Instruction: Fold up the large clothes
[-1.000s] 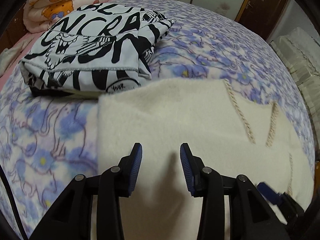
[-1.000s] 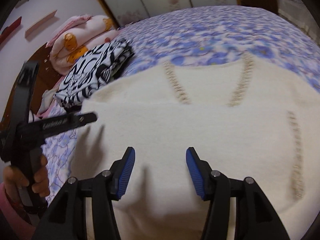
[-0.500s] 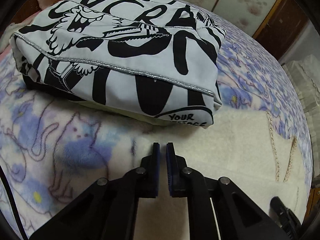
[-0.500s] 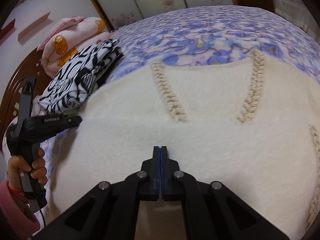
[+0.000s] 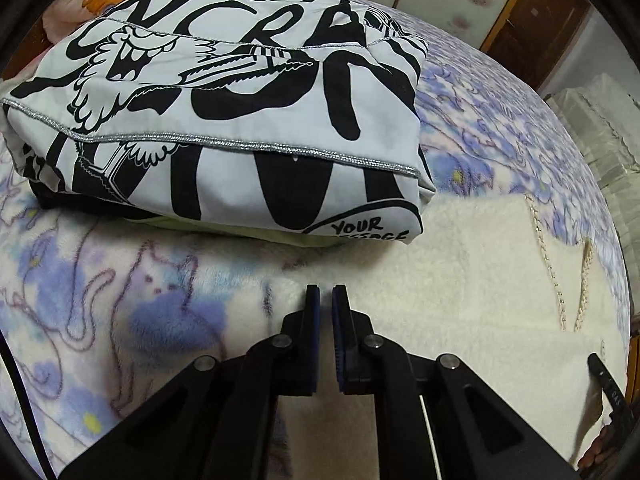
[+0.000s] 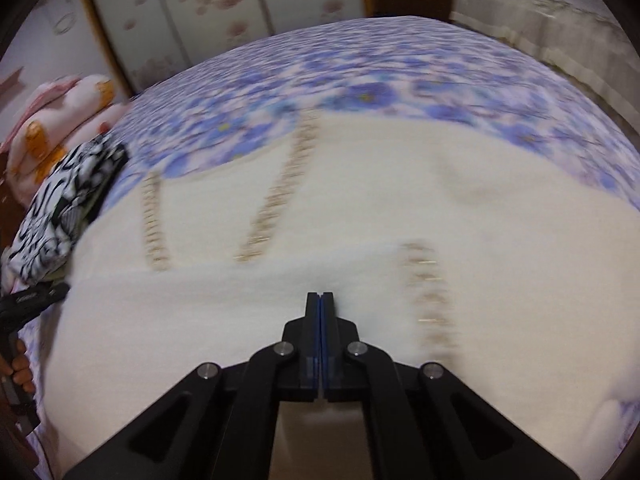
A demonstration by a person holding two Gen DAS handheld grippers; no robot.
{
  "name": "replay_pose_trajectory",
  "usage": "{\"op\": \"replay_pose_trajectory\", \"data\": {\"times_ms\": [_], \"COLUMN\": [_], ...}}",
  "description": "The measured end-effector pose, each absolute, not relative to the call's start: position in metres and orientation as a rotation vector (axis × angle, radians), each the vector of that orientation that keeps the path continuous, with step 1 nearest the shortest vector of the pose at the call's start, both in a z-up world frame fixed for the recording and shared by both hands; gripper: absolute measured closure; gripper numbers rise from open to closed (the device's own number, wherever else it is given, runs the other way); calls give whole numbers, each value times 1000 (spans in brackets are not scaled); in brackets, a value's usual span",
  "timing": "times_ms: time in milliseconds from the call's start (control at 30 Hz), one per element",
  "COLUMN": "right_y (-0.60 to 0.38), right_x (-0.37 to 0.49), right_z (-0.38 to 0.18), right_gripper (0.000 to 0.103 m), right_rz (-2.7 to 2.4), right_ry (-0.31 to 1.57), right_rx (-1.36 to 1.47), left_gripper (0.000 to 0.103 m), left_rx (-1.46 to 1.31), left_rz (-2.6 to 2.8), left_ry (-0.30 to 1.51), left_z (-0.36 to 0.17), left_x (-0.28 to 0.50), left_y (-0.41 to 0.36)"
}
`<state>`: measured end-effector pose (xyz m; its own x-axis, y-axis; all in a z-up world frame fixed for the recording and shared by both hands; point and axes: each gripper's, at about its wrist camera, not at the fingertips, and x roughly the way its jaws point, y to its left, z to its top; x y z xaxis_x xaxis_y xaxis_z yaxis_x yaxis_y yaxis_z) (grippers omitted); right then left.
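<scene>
At sweater (image 5: 472,280) edge, perhaps pinched

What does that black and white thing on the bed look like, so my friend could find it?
Start with the bed, covered by a fleece blanket with blue flowers. On it, just past the edge of the fluffy cream garment, sits a folded bundle of cloth. It is the only thing with big black cartoon letters on white and a silvery stitched hem, unlike the pink bear-print bedding behind it.
</scene>
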<state>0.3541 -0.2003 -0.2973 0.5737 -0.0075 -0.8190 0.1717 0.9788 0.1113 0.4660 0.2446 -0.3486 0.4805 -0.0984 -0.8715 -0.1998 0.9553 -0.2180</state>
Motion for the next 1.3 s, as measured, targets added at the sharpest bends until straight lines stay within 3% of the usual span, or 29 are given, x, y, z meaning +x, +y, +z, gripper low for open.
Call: {"op": "replay_pose_trajectory", "data": {"times_ms": [267, 500, 900, 1300], "right_y": [-214, -132, -33, -112], "right_x": [337, 305, 285, 280], "right_z": [-272, -246, -293, -303], "right_gripper": [103, 103, 103, 103], "right_rz": [-221, 36, 268, 133], "right_ry": [918, 891, 1115, 1131], "right_rx": [273, 387, 363, 298], "left_gripper": [97, 97, 97, 97], "left_rx": [-305, -352, -335, -360], "left_rz": [102, -63, -202, -48], "left_ry": [1070, 1175, 1367, 1375], "left_z": [-325, -302, -327, -331], "left_x": [451, 400, 335, 333], "left_y": [237, 198, 139, 194]}}
